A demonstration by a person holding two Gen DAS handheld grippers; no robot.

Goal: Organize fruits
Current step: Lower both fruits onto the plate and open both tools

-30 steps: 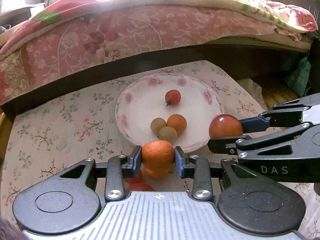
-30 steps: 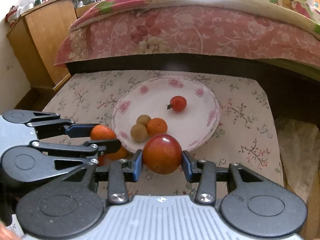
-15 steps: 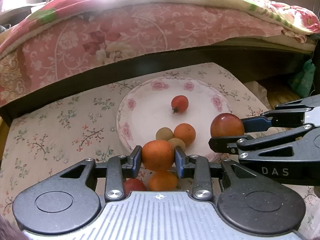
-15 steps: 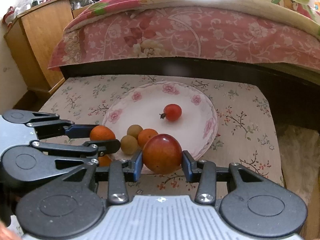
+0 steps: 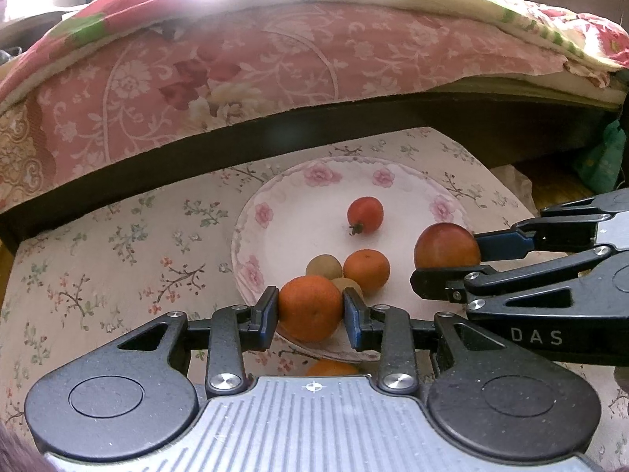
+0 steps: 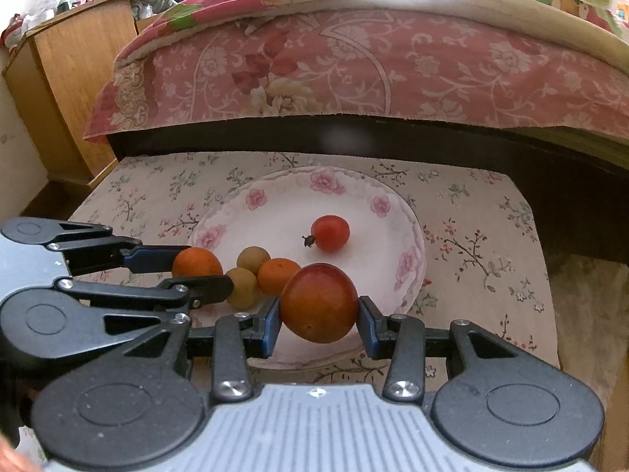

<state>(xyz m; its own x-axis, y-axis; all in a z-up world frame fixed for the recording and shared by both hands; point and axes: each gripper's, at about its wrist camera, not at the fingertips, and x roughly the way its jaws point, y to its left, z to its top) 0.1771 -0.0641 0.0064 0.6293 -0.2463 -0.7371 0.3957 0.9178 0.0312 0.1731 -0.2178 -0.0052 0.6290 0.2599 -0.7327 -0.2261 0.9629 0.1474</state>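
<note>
Clamping a round orange tangerine (image 5: 310, 307) and a red-orange plum (image 6: 319, 303), the 2 grippers (image 5: 310, 312) (image 6: 319, 324) are risking knocking fruit already crowding the floral white plate (image 5: 298, 212).

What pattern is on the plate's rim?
Pink flowers on a white plate, with a scalloped edge. The right wrist view shows it best.

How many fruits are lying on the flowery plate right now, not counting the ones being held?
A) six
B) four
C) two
B: on the plate lie a small red tomato, a small orange and two round brownish fruits. The bigger orange sits between the left gripper fingers and the big red fruit between the right gripper fingers.
</note>
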